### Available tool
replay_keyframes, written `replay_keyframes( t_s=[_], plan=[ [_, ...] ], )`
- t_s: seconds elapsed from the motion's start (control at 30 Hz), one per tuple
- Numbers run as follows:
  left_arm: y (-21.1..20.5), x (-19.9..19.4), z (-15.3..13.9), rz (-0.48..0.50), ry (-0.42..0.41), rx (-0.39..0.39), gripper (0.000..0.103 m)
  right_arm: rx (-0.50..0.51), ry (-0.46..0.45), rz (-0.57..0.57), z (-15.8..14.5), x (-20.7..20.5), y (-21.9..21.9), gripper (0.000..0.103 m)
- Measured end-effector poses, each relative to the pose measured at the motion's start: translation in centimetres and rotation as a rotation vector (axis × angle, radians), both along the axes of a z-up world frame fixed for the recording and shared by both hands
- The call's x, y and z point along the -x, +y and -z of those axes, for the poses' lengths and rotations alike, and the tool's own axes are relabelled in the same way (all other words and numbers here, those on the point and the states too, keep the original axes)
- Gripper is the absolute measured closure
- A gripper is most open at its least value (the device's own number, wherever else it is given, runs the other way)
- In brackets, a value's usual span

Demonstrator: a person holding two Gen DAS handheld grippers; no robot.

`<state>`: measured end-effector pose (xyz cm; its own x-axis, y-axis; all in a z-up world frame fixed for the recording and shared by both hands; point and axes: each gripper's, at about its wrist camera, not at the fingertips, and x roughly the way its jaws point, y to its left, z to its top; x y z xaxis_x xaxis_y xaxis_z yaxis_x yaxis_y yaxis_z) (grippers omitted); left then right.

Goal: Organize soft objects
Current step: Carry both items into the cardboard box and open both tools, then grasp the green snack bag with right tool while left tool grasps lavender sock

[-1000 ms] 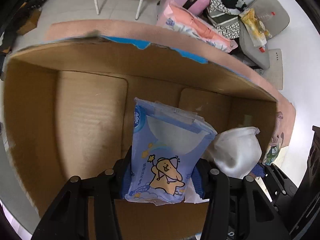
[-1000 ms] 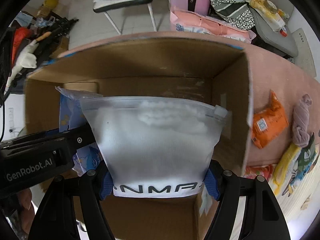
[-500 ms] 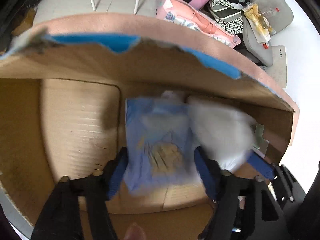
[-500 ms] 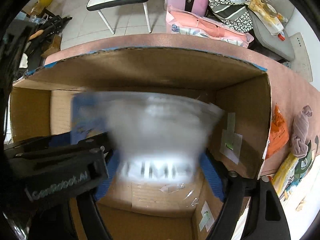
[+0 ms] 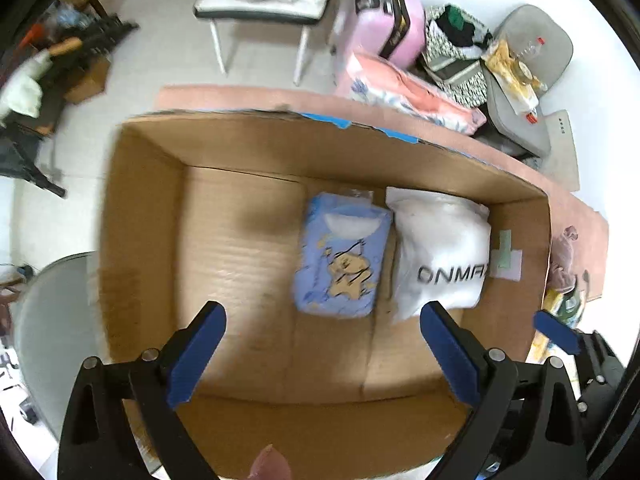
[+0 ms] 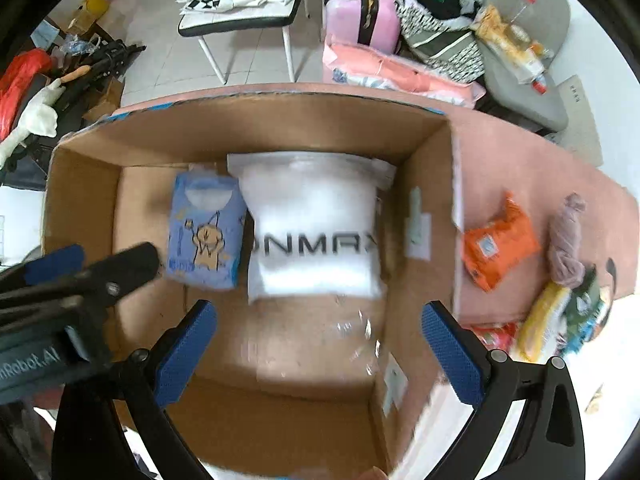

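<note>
A blue tissue pack with a cartoon figure (image 5: 340, 260) (image 6: 206, 228) lies flat on the floor of an open cardboard box (image 5: 240, 152) (image 6: 280, 120). A white zip bag printed in black letters (image 5: 440, 248) (image 6: 314, 228) lies right beside it, touching. My left gripper (image 5: 320, 328) is open and empty above the box, back from the pack. My right gripper (image 6: 318, 320) is open and empty above the box, back from the white bag. The left gripper's body shows at the left of the right wrist view (image 6: 80, 276).
The box stands on a pink-topped table (image 6: 520, 160). To its right lie an orange packet (image 6: 498, 240), a mauve cloth roll (image 6: 566, 236) and a yellow and green packet (image 6: 560, 316). Behind the table are a chair (image 6: 240, 20), a pink suitcase (image 6: 360, 4) and piled bags.
Both grippers opened and let go: the blue pack and the white bag dropped to the box floor. Both grippers then rose and pulled back from the box.
</note>
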<state>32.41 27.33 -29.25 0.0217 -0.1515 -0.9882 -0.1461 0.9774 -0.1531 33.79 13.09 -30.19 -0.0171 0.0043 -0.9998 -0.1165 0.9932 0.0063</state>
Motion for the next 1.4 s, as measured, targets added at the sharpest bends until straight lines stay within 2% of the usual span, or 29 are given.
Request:
replay_keyframes(
  t_s=[0.17, 0.57, 0.77, 1.13, 1.3, 1.4],
  plan=[
    [0.0, 4.0, -3.4, 0.010, -0.098, -0.076, 0.004, -0.007, -0.074, 0.010, -3.6, 3.8, -0.6, 0.000],
    [-0.8, 13.5, -10.7, 0.012, -0.249, -0.152, 0.003, -0.034, -0.237, 0.021, -12.4, 14.0, -1.6, 0.000],
    [-1.1, 16.8, -13.3, 0.001, -0.297, -0.167, 0.004, -0.061, -0.272, 0.012, -15.0, 17.5, -2.3, 0.000],
    [-3.5, 19.4, -17.8, -0.027, -0.385, -0.139, 0.004, -0.154, -0.335, 0.008, -19.1, 19.6, -4.4, 0.000],
    [-8.2, 18.9, -19.0, 0.019, -0.429, -0.121, 0.000, -0.146, -0.417, 0.035, -20.8, 19.9, -9.1, 0.000],
    [-12.1, 17.6, -18.7, 0.071, -0.427, -0.116, 0.000, -0.088, -0.442, 0.063, -21.1, 19.6, -12.9, 0.000]
  ],
)
